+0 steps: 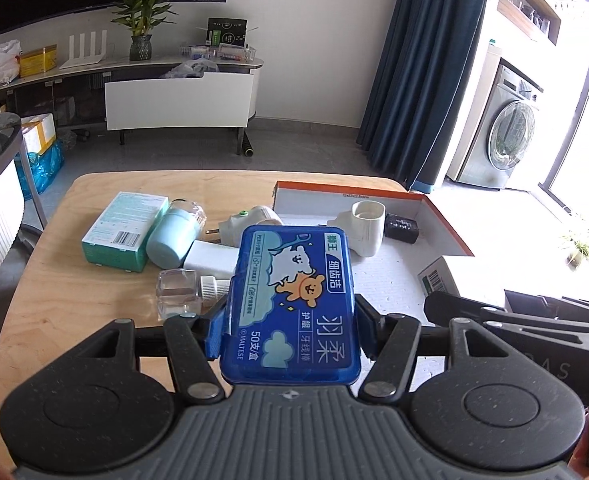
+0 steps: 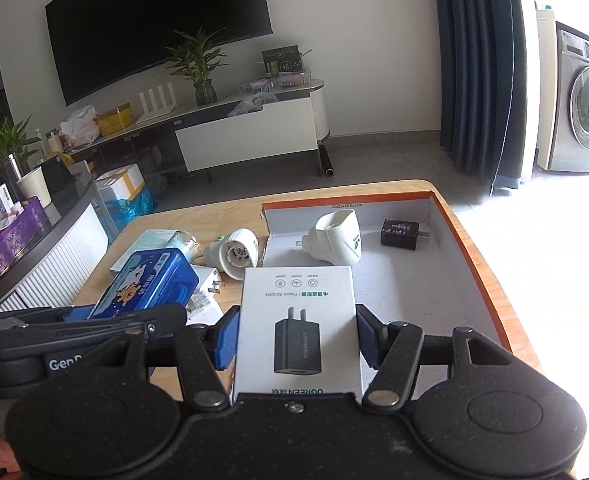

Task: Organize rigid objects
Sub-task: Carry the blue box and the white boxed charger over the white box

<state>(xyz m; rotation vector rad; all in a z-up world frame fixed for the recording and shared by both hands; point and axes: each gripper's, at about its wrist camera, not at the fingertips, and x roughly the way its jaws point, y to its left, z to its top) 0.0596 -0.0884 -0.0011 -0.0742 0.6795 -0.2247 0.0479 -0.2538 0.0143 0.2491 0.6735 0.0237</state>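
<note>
Floss-pick box [image 1: 292, 304], blue with a cartoon dog and bear on its lid, sits clamped between the blue pads of the left hand-held gripper [image 1: 290, 320], held above the wooden table [image 1: 74, 300] at the near edge of the clutter. The right hand-held gripper [image 2: 297, 336] is likewise closed, gripping a white power adapter box [image 2: 297, 320] printed with a black charger, and holds it over the near part of the shallow orange-rimmed tray [image 2: 446, 280], which lies on the right half of the table. Inside the tray, toward its far wall, a white plug-in device [image 2: 338, 242] lies on its side, and a small black charger [image 2: 402, 234] rests just to its right, apart from it. On the bare wood left of the tray lie a second white plug-in device with a green button [image 1: 250, 218], a white charger block [image 1: 212, 258] near it, a pale blue jar [image 1: 172, 236] tipped on its side, a teal carton [image 1: 124, 232] touching the jar's left flank, and a clear small bottle with a white threaded neck [image 1: 182, 290] nearest the left hand-held gripper. In the right wrist view the blue box and the left hand-held gripper show at the lower left, beside the adapter box. Beyond the table stand a low TV cabinet [image 1: 178, 100], a potted plant [image 1: 140, 20], dark blue curtains [image 1: 426, 60] and a washing machine [image 1: 502, 132].
</note>
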